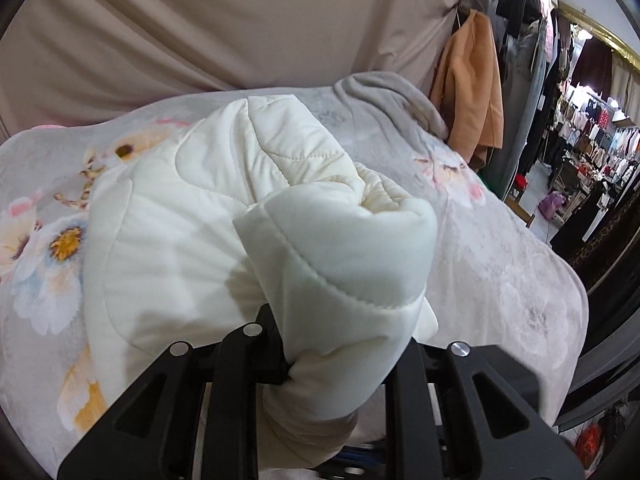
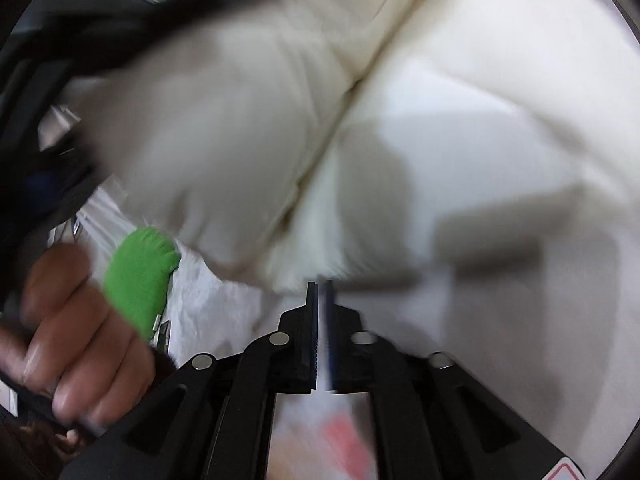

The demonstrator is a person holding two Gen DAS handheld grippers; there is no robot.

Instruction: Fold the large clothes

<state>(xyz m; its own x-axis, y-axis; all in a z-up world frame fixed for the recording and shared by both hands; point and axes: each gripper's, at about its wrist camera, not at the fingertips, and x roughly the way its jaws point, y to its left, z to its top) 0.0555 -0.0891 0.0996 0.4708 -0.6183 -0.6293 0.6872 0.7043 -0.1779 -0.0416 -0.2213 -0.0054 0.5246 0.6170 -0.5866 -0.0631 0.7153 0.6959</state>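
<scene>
Covering surface: a floral blanket [image 1: 500, 264] spreads under everything in my left wrist view, pale grey with pink, orange and white flowers.
Backdrop: a beige curtain [image 1: 200, 20] hangs behind the blanket; at the right an orange coat [image 1: 472, 76] hangs on a rack, and shop racks of clothes [image 1: 592, 140] recede beyond it.
Garment: the cream quilted jacket [image 1: 168, 216] lies bunched on the blanket, its stitched panels toward the curtain. In my right wrist view the same jacket [image 2: 460, 92] fills nearly the whole frame, motion-blurred, with a seam running diagonally across it.
Lifted part: a thick roll of the jacket's hemmed edge [image 1: 340, 256] rises toward my left camera and hides the space between the fingers.
Left gripper: my left gripper [image 1: 340, 364] is clamped on that fold, cream cloth bulging out on both sides of the black fingers.
Right gripper: my right gripper [image 2: 323, 320] has its pads pressed nearly together, only a thin slit between them and no cloth caught there; its tips point at the jacket just ahead.
Hand: my left hand [image 2: 76, 332] shows at the left edge of the right view, beside a green cuff [image 2: 138, 276], wrapped round a black handle.
</scene>
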